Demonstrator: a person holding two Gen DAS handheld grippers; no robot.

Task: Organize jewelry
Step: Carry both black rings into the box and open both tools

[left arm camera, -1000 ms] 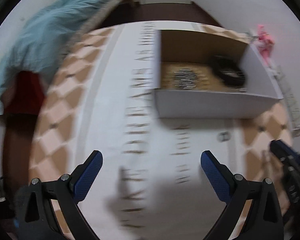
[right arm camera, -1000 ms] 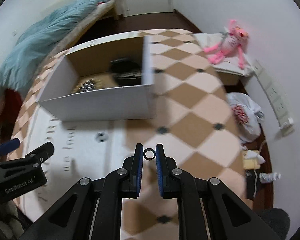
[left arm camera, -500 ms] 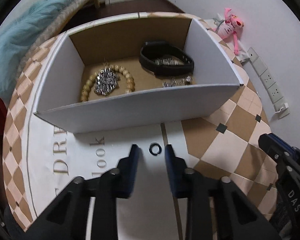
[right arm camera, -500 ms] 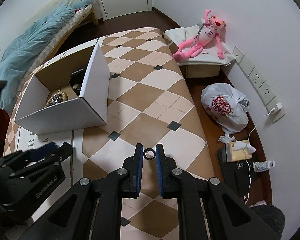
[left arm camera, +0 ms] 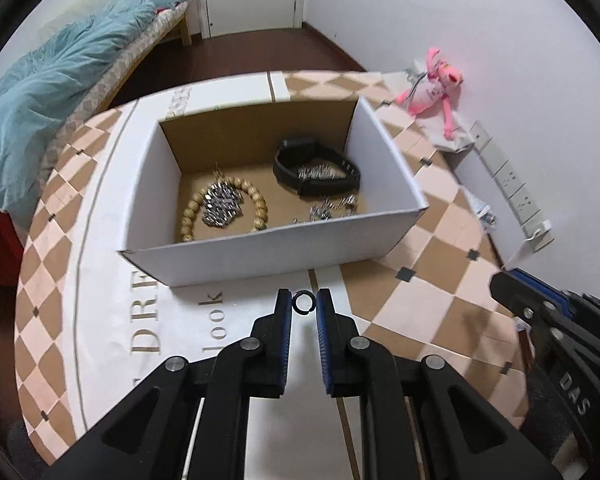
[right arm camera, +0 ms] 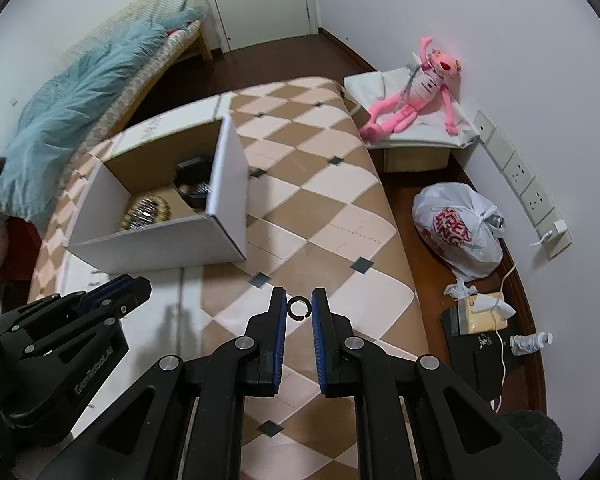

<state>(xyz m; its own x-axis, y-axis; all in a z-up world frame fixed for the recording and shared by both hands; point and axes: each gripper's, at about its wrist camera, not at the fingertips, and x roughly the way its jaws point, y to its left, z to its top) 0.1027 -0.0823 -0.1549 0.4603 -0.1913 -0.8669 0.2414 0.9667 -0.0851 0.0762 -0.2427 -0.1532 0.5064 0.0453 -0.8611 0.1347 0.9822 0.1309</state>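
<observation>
My left gripper [left arm camera: 303, 303] is shut on a small black ring [left arm camera: 303, 302], held just in front of the near wall of the white cardboard box [left arm camera: 260, 256]. In the box lie a wooden bead bracelet [left arm camera: 260, 208] around a silver chain heap [left arm camera: 220, 209], a black watch strap [left arm camera: 315, 168] and loose silver pieces [left arm camera: 332, 209]. My right gripper [right arm camera: 299, 307] is shut on another small black ring [right arm camera: 299, 307], above the checkered mat to the right of the box [right arm camera: 160, 236]. The left gripper also shows in the right wrist view [right arm camera: 112, 296].
The checkered mat [right arm camera: 320, 216] lies on a low surface whose right edge drops to a dark floor. A pink plush toy [right arm camera: 416, 92], a white plastic bag [right arm camera: 456, 232] and small clutter [right arm camera: 484, 316] lie to the right. A bed with a blue blanket [left arm camera: 56, 92] stands at the left.
My left gripper has closed on a black ring lying on the mat and lifted it near the box front. My right gripper has swung right, away from the box, still holding its ring.
</observation>
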